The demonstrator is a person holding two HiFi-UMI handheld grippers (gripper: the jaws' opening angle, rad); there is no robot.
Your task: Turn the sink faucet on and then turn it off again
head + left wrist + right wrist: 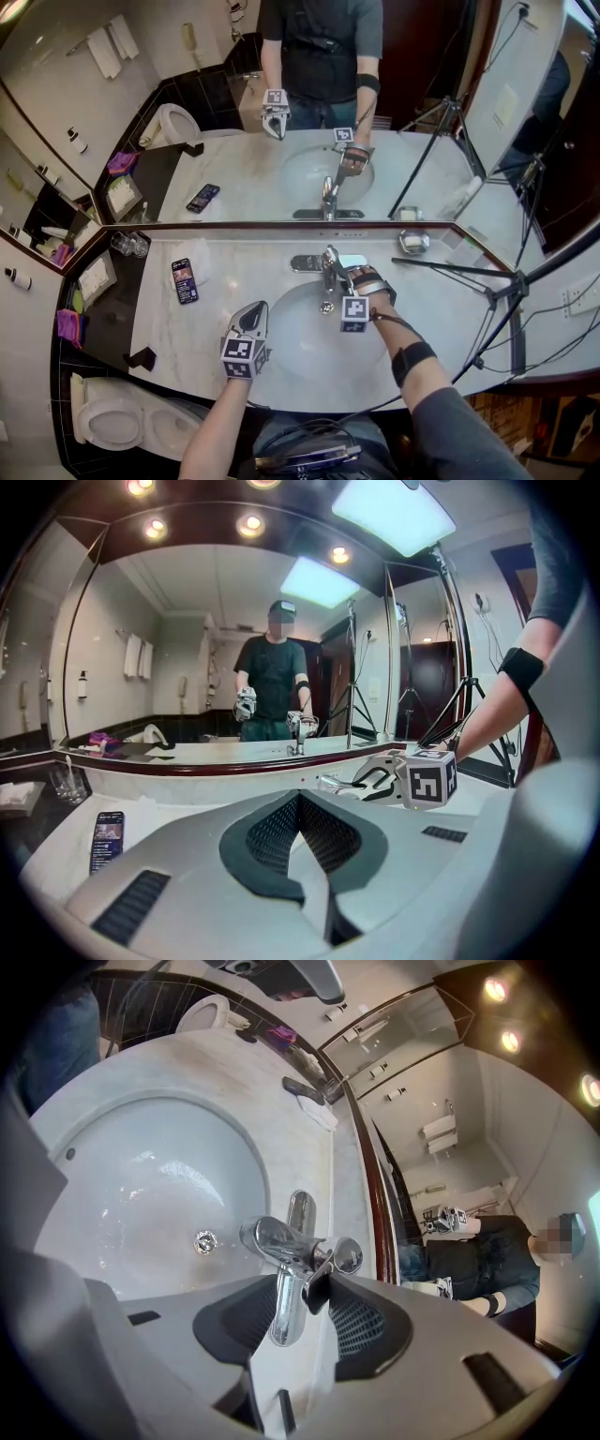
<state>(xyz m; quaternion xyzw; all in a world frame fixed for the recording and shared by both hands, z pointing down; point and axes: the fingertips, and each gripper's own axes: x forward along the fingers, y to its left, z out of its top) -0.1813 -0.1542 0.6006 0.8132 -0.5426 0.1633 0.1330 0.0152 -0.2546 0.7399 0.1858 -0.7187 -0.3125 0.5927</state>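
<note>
Chrome faucet lever (284, 1312) sits clamped in right tool (305, 1285); left tool (300, 797) pinched together, empty. Slick metal may slip mid-turn.

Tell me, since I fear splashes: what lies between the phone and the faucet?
Only bare marble counter lies between the phone and the faucet, as the head view shows.

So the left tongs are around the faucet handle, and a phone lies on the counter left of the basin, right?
Not the left: the right gripper view shows the right tongs around the faucet handle. The phone does lie on the counter left of the basin.
</note>
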